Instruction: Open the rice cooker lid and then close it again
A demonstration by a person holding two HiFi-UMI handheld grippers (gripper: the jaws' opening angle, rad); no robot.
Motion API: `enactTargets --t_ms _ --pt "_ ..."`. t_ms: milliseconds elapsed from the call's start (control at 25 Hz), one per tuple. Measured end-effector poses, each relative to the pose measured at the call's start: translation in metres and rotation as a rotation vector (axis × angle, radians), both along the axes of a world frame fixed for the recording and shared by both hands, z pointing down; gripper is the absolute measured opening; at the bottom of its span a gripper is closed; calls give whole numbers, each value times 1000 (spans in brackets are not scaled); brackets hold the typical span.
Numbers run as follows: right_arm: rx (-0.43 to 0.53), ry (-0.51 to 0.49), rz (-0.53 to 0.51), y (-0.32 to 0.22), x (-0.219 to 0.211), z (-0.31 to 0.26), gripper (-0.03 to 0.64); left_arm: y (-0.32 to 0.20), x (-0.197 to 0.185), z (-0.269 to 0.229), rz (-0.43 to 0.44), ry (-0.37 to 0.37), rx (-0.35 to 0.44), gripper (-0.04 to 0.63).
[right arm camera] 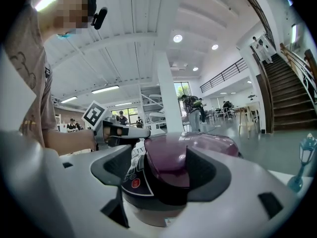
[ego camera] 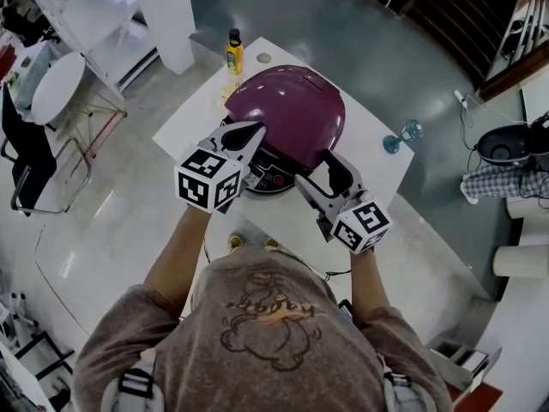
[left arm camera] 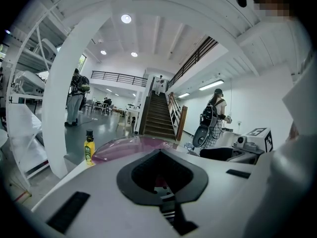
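The rice cooker sits on the white table [ego camera: 377, 174] with its purple lid [ego camera: 287, 110] down and its control panel [ego camera: 273, 178] facing me. My left gripper [ego camera: 255, 132] is shut with nothing in it, its tip at the lid's front left edge. In the left gripper view the gripper [left arm camera: 160, 151] looks over the lid [left arm camera: 129, 145]. My right gripper [ego camera: 322, 174] is open at the cooker's front right. In the right gripper view the gripper [right arm camera: 161, 170] has the front of the lid [right arm camera: 193, 150] between its jaws. I cannot tell whether the pads [right arm camera: 205, 170] touch it.
A yellow bottle [ego camera: 233, 51] stands at the table's far left corner behind the cooker. A blue stemmed glass [ego camera: 403, 136] stands at the right edge. Chairs and shelving are on the floor to the left, and people walk in the hall beyond.
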State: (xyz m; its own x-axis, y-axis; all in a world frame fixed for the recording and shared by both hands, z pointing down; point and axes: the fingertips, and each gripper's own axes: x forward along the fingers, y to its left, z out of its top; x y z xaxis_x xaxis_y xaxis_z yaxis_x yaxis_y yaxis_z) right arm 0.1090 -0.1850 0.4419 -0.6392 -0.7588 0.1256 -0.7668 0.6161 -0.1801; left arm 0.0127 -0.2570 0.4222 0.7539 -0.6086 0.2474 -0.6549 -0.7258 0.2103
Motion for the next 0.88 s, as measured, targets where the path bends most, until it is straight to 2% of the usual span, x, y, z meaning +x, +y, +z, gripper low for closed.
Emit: enactTargets --t_ms 240,560,880 --pt "-36 -6 1 0 -1 11 324 1 -1 15 14 -32 -22 20" --pt "-59 -8 8 -1 1 18 299 2 -2 24 23 -41 -58 20" --pt "-83 -3 35 -4 5 26 237 3 -3 32 23 -65 -73 20"
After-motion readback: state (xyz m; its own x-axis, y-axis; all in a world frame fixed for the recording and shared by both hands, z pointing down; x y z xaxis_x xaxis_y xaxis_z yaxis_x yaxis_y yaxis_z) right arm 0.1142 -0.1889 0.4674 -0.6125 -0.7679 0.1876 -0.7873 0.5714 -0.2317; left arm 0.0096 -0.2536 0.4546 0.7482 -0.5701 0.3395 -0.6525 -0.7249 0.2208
